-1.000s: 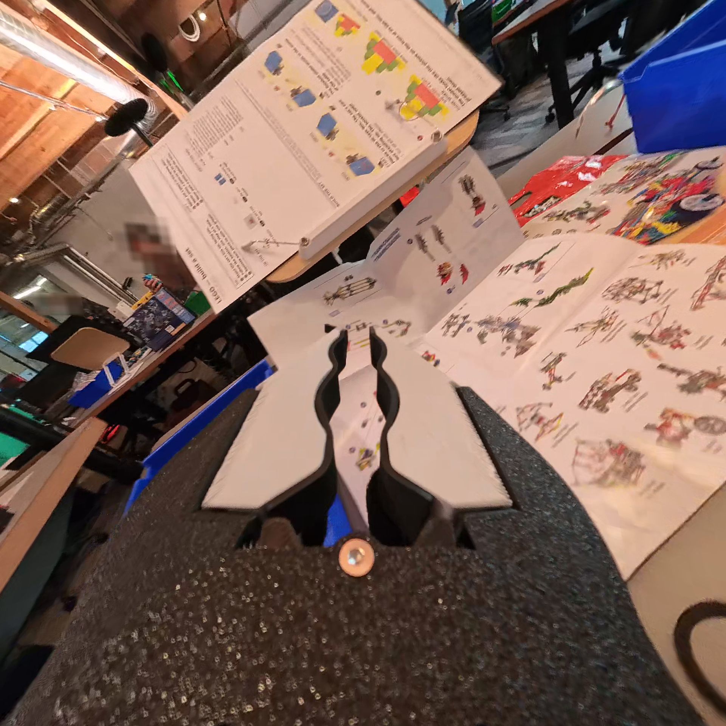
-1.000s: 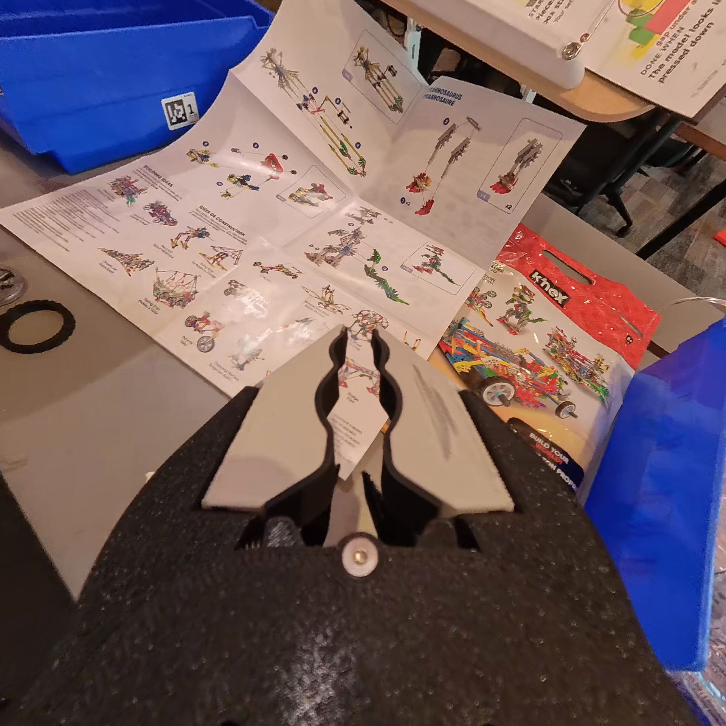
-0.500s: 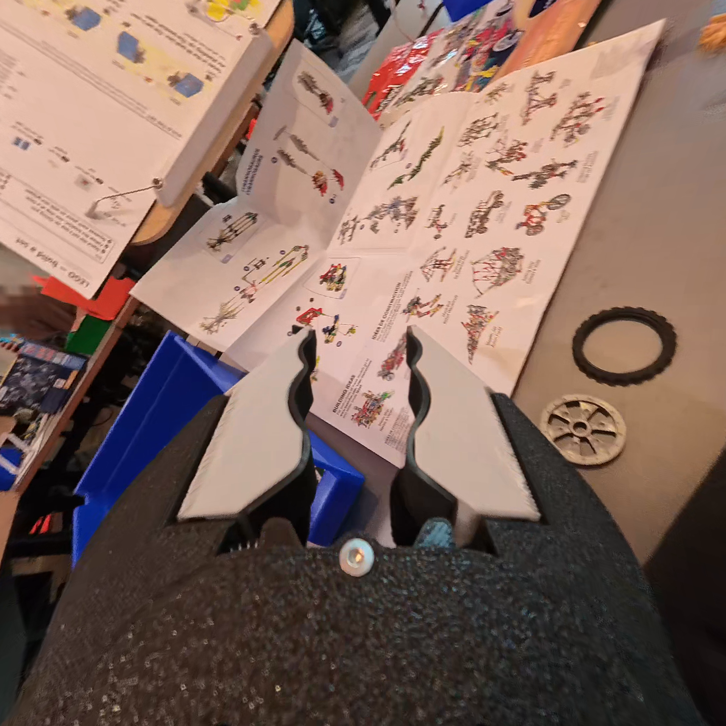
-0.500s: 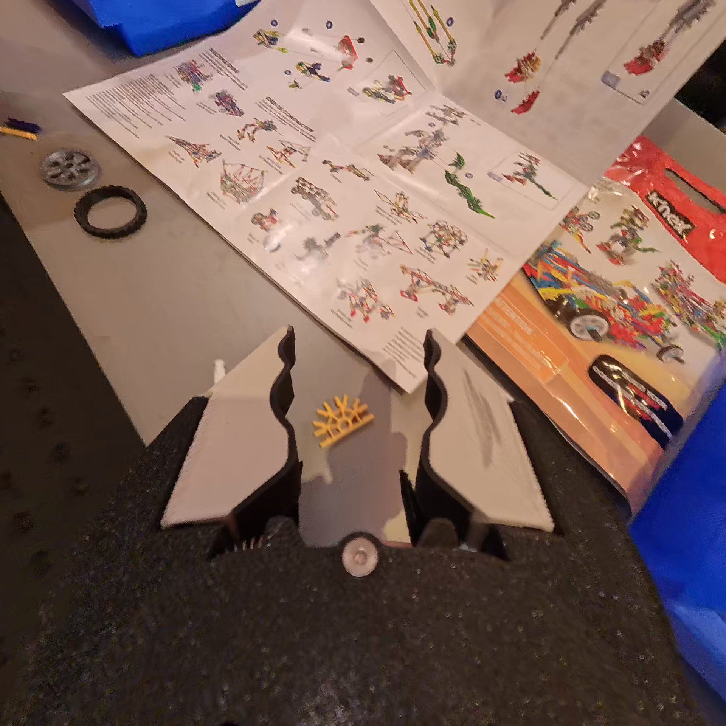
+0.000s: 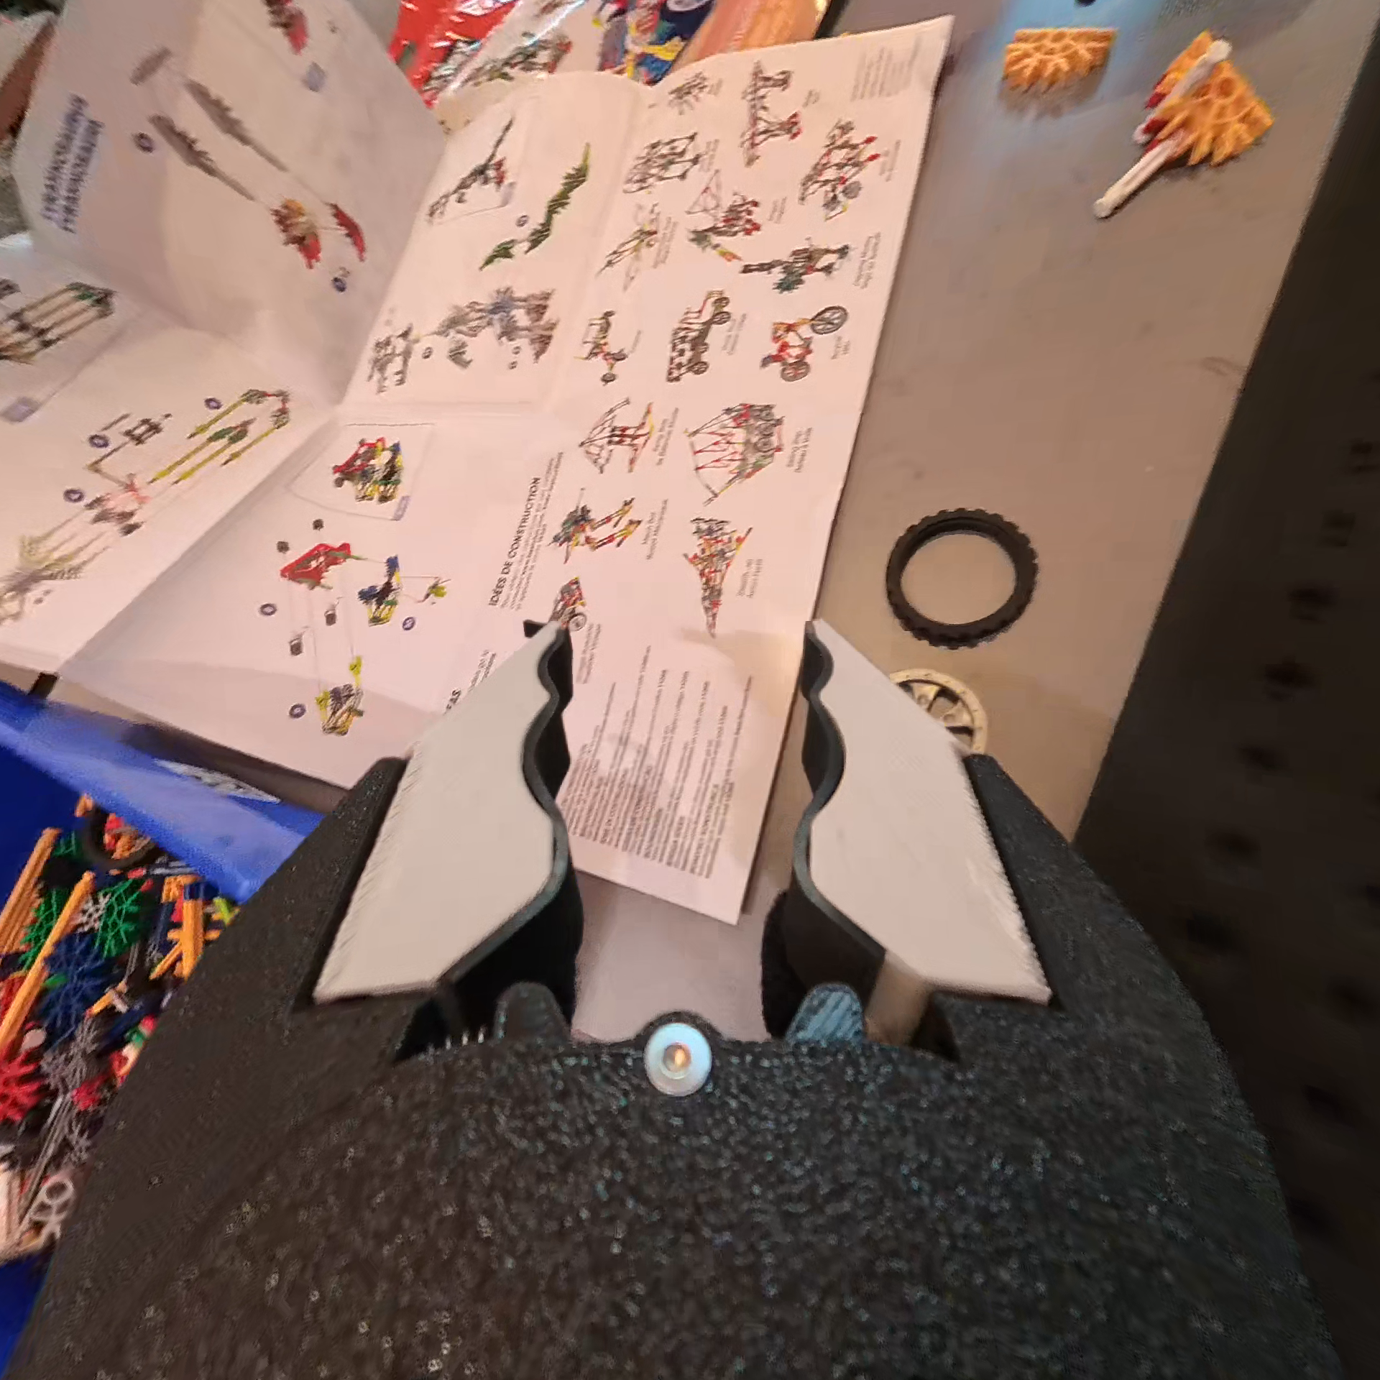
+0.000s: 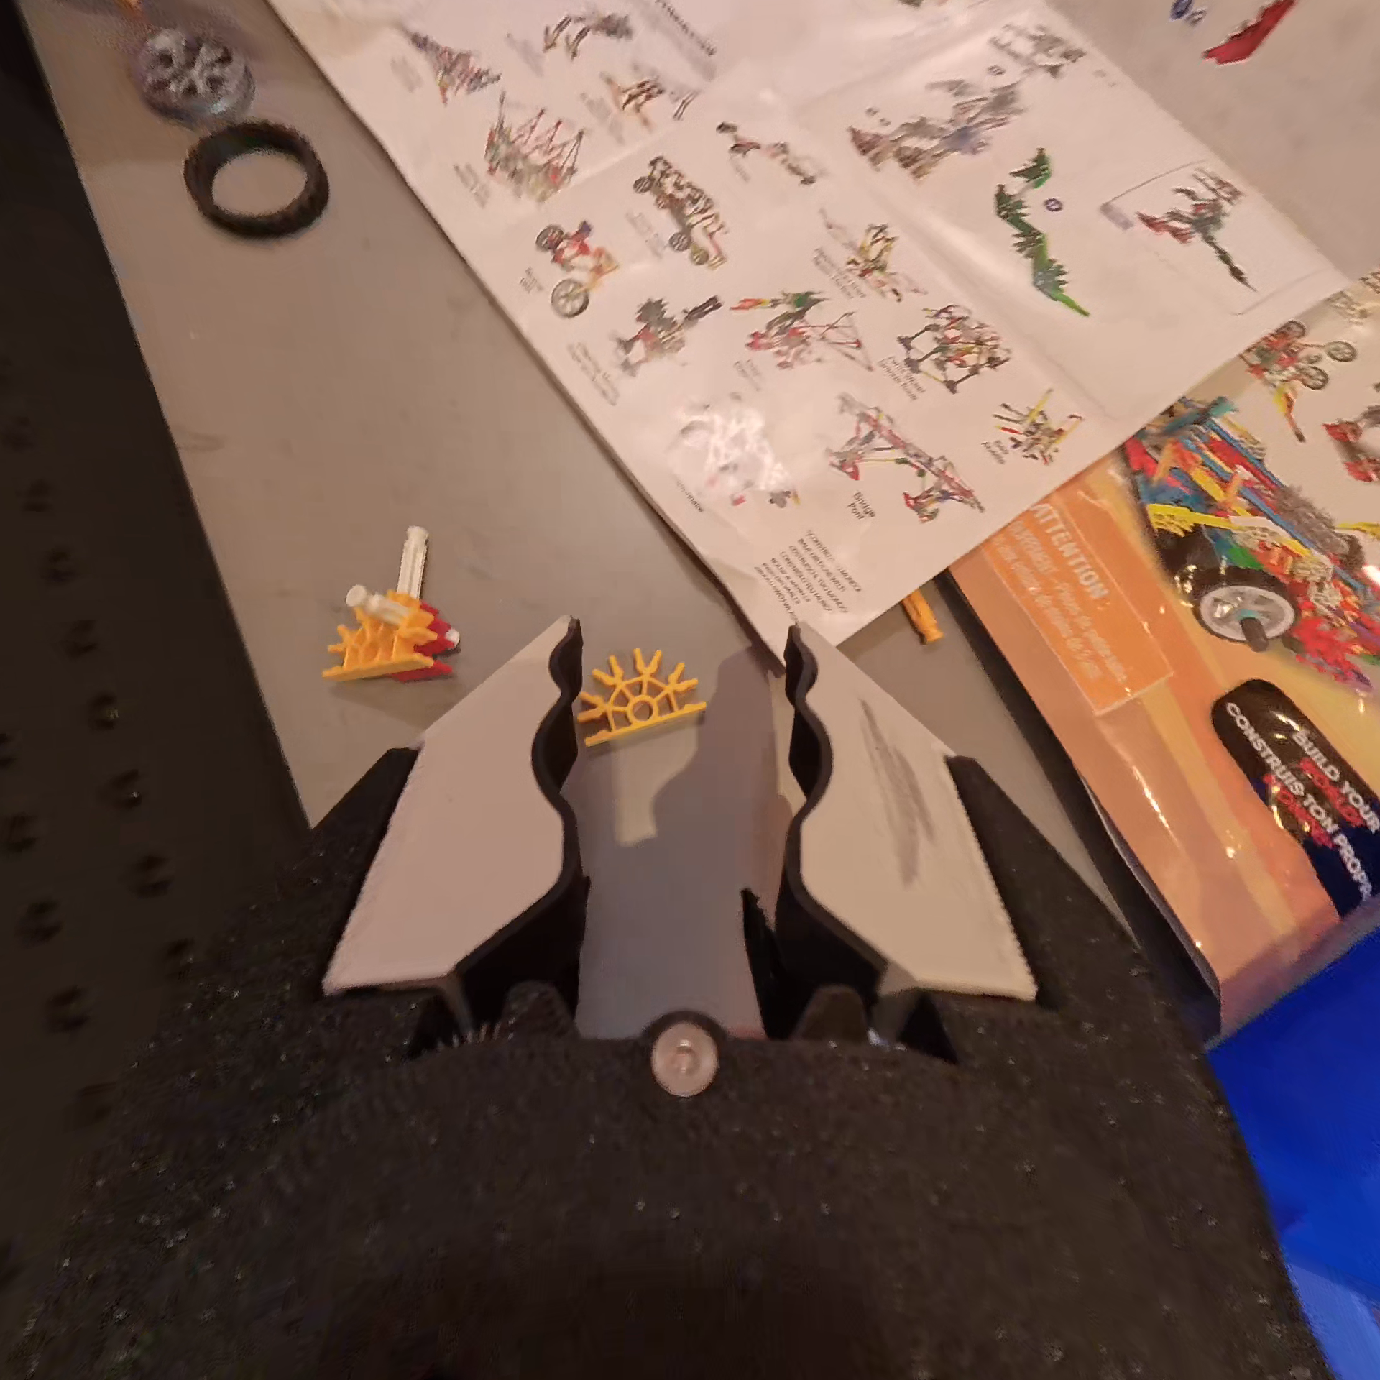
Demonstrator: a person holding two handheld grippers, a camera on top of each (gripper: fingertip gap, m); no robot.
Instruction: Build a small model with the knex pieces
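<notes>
My left gripper (image 5: pixel 683 635) is open and empty above the near corner of a folded-out instruction sheet (image 5: pixel 597 358). A black tyre ring (image 5: pixel 962 576) and a grey wheel hub (image 5: pixel 942 709) lie just right of it. My right gripper (image 6: pixel 683 638) is open and empty, low over the grey table (image 6: pixel 373 418). A yellow half-round connector (image 6: pixel 638 706) lies between its fingertips, close to the left finger (image 6: pixel 478 806). A small yellow, red and white assembly (image 6: pixel 392 627) lies to its left. Both yellow pieces also show far off in the left wrist view (image 5: pixel 1057 56) (image 5: pixel 1195 127).
A blue bin (image 5: pixel 112 918) full of colourful building pieces sits at the left gripper's left. A red and orange toy bag (image 6: pixel 1225 597) lies right of the sheet, with a blue bin (image 6: pixel 1307 1157) beside it. Tyre ring (image 6: pixel 254 179) and hub (image 6: pixel 196 69) show far left. A dark perforated board (image 5: pixel 1284 672) borders the table. Spacing between my two grippers at the tips: around 30 centimeters.
Both grippers tilted down toward the table and opened wider. The right gripper moved closer to the yellow connector; the small assembly came into view. The left view now shows the bin's contents.
</notes>
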